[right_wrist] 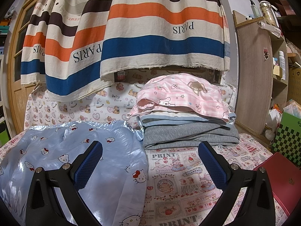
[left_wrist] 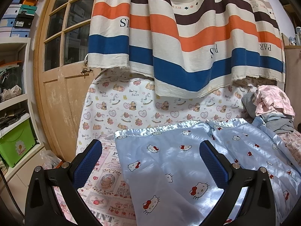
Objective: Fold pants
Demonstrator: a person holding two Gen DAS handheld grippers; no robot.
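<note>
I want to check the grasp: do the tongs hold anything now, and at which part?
Nothing is held. Both left tongs and right tongs stand open above the light blue satin pants.

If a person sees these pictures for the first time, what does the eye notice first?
First the striped curtain hanging across the top. Below it, the shiny blue cat-print pants lie spread on the printed bedsheet, under both open claws, left and right. A stack of folded clothes sits behind.

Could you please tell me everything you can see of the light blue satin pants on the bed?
The pants are shiny pale-blue satin printed with white cat faces wearing red bows. They lie spread and slightly wrinkled on the pink printed bedsheet, with a gathered edge at the far side. Their far right corner meets the folded clothes pile. Neither gripper holds them.
</note>
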